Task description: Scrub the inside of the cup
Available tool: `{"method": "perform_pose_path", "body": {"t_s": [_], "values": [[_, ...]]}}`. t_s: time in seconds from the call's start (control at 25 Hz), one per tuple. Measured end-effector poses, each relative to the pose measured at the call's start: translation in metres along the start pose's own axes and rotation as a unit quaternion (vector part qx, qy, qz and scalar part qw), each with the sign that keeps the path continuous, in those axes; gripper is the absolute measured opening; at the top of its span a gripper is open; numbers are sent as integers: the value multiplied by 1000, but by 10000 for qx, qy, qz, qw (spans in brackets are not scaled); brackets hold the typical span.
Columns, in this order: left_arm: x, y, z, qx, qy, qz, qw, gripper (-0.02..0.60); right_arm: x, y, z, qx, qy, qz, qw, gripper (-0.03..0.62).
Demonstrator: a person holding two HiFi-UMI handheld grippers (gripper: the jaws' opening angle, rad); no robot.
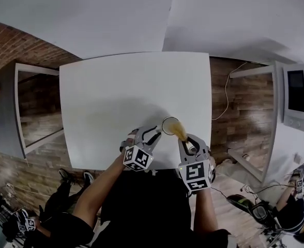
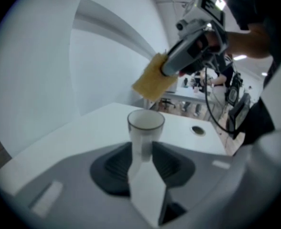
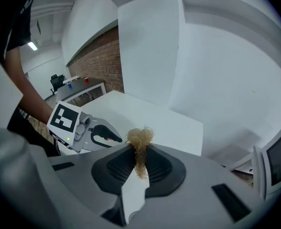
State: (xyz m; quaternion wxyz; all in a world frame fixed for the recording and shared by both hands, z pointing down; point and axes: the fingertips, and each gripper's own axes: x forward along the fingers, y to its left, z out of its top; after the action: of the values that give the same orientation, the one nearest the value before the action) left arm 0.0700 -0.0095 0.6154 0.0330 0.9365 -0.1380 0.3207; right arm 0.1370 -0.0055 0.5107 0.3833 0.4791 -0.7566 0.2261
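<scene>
A clear cup [image 1: 169, 124] stands upright on the white table [image 1: 116, 97] near its front edge. In the left gripper view the cup [image 2: 145, 127] sits just ahead of my left gripper [image 2: 144, 157], in line with the gap between its jaws. The jaws stand wide apart and the pads do not press on it. My left gripper [image 1: 152, 134] is just left of the cup. My right gripper [image 1: 186, 139] is shut on a tan-yellow scrub sponge [image 1: 179, 130], which hangs over the cup's right rim. The sponge [image 3: 140, 138] sticks out between the shut pads.
The table's front edge lies right under both grippers. A round hole [image 2: 197, 130] sits in the tabletop beyond the cup. A wall unit with a dark screen [image 1: 295, 94] and a cable [image 1: 226, 94] are at the right. Wood floor surrounds the table.
</scene>
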Motion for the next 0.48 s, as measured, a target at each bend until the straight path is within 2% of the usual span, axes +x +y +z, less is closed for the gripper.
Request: {"method": "perform_pose_path", "body": {"t_s": [0.08,0.16,0.32,0.48], "values": [[5,-2,2,113,-16,-87,9999,128,8,3,-4,-206,295,84,9993,43],[8,-4,5,182,-57,-164,9997,65,18,7,-11,-497,672,191,9963,43],[8,-9,7,157,-77,-240,9996,63,37,17,-23,-1141,1322,446,9836,43],[7,-10,7,159,-31,-255,9995,61,60,28,-23,-1435,1584,684,9745,43]]}}
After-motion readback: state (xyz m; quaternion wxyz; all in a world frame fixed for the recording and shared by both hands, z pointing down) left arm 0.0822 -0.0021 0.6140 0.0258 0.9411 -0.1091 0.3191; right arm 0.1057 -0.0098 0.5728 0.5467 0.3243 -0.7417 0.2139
